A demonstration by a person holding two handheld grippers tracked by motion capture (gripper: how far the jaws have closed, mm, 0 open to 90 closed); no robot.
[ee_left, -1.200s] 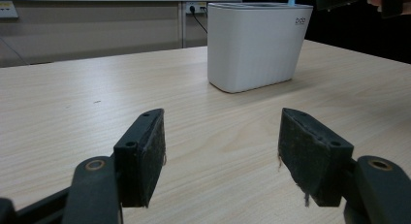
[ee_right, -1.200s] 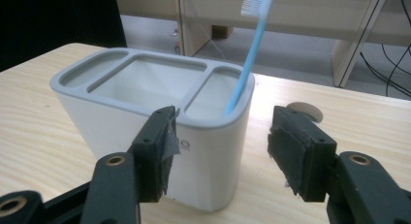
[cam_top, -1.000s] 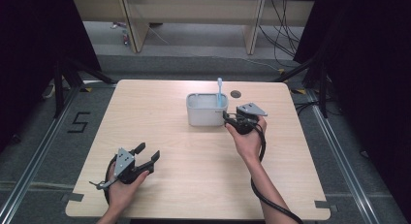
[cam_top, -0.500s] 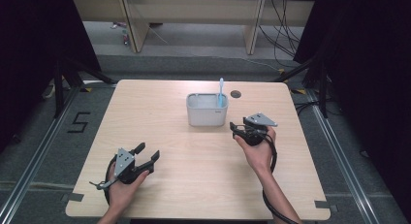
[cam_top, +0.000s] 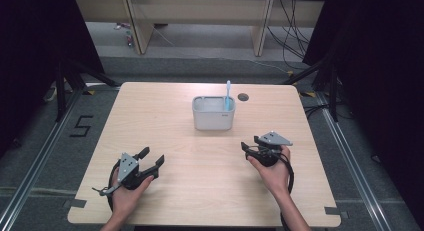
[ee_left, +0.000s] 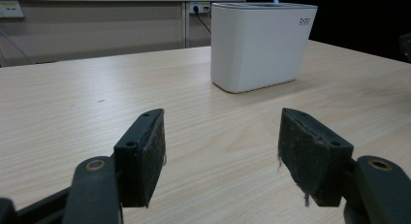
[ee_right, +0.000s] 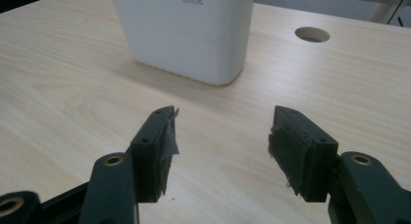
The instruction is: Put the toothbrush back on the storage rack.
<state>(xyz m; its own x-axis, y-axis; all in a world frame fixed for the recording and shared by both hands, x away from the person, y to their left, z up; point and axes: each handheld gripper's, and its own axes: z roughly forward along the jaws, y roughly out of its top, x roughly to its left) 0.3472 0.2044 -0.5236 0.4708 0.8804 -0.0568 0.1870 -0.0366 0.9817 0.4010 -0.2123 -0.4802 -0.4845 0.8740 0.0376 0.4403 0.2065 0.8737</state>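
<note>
A white rectangular holder stands upright at the table's far middle, with a light blue toothbrush sticking up from its right end. The holder rises ahead in the left gripper view, and its lower front is close in the right gripper view. My left gripper rests open near the front left of the table, held by a hand, nothing between its pads. My right gripper is open at the front right, below and right of the holder, also holding nothing.
The light wooden table has a round cable hole just right of the holder. Black frame legs and cables stand beyond the far edge. Tape marks sit at the front corners.
My right gripper has drawn back from the holder toward the front right of the table. The left gripper has stayed put.
</note>
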